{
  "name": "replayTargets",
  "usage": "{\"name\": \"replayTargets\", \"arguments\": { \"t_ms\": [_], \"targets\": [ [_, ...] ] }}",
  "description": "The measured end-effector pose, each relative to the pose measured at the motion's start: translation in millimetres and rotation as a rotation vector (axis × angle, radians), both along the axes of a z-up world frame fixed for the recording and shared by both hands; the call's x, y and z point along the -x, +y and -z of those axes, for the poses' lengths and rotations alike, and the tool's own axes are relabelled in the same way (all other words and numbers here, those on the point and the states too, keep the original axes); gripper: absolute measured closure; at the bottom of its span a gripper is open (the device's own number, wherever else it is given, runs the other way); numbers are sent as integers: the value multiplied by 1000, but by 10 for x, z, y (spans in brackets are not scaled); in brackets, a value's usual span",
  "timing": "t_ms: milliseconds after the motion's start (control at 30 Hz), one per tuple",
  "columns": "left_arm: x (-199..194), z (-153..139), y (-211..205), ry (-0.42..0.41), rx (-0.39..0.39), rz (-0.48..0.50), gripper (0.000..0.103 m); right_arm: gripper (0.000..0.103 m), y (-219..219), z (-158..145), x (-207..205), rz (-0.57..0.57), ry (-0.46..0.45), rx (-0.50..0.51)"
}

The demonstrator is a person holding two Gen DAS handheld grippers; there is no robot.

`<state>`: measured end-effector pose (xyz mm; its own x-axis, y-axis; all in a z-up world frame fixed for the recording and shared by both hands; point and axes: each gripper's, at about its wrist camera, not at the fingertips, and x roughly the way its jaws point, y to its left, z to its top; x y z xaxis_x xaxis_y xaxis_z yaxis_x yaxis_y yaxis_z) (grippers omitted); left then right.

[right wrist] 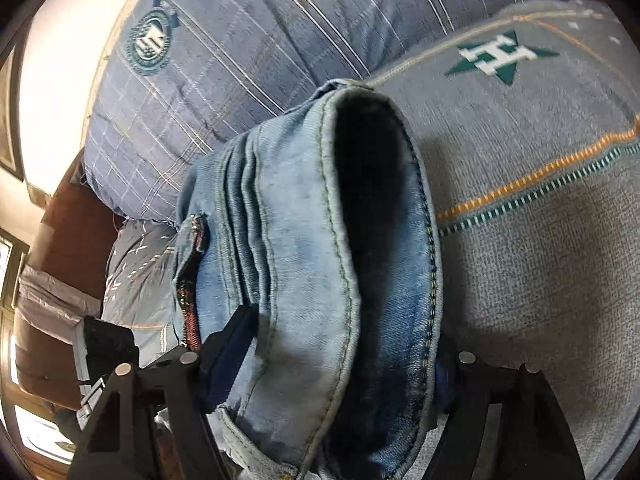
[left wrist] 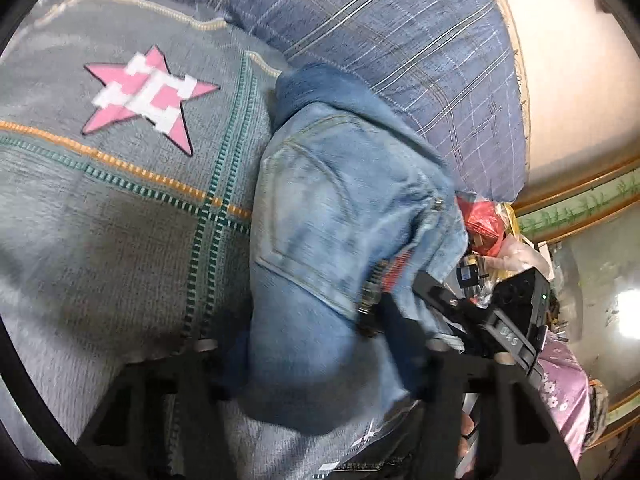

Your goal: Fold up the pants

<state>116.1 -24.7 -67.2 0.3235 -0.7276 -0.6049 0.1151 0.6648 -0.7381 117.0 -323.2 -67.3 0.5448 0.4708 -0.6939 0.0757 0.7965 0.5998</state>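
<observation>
Denim fills the near field of both wrist views. The left gripper (left wrist: 320, 364) has its fingers clamped on a thick bundle of the jeans (left wrist: 320, 216); a back pocket faces the camera and the fabric bulges between the jaws. The right gripper (right wrist: 332, 364) is likewise clamped on the jeans (right wrist: 304, 264), holding several stacked layers at what appears to be the waistband or a hem, with a dark opening gaping toward the lens. In the left view the right gripper (left wrist: 500, 320) shows just beside the bundle, close to the left one.

Position of the garment: lifted and carried between the two tools, above the blanket (left wrist: 100, 208), not lying flat on it.

Progress, as a judgement: the layers stacked in the right grip suggest at least one fold is made. The bundle is bunched and not squared, so laying it down, smoothing it and any final fold appear to be outstanding.

Edges and room: the grey blanket with its pink star (left wrist: 148, 96) offers open surface to the left of the jeans in the left view, and past them, toward the green star (right wrist: 500, 56), in the right view. Beyond the jeans a blue quilt (right wrist: 260, 40) is heaped up and bounds the working area on the far side. Clutter, including a red bag (left wrist: 484, 220), sits off the bed's edge near the right gripper; that side leaves little room. A pale wall (left wrist: 572, 60) lies farthest.
</observation>
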Motion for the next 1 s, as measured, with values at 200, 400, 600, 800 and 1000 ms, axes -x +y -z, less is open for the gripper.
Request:
{"name": "replayTargets", "arguments": {
  "t_ms": [200,400,600,800,1000],
  "targets": [
    [437,-360,228,-122,-44,-68,62,63,326,-344,323,-49,-185,24],
    [845,-546,610,-214,-96,-180,62,64,830,-453,482,-165,-282,11],
    [704,-110,696,-1,-124,-192,48,46,1121,-77,309,-194,-93,166],
    [868,-354,806,-93,-147,-252,41,39,849,-286,690,-88,-184,85],
    [872,-369,740,-134,-203,-261,41,39,763,-547,1154,-92,-313,39]
  ]
}}
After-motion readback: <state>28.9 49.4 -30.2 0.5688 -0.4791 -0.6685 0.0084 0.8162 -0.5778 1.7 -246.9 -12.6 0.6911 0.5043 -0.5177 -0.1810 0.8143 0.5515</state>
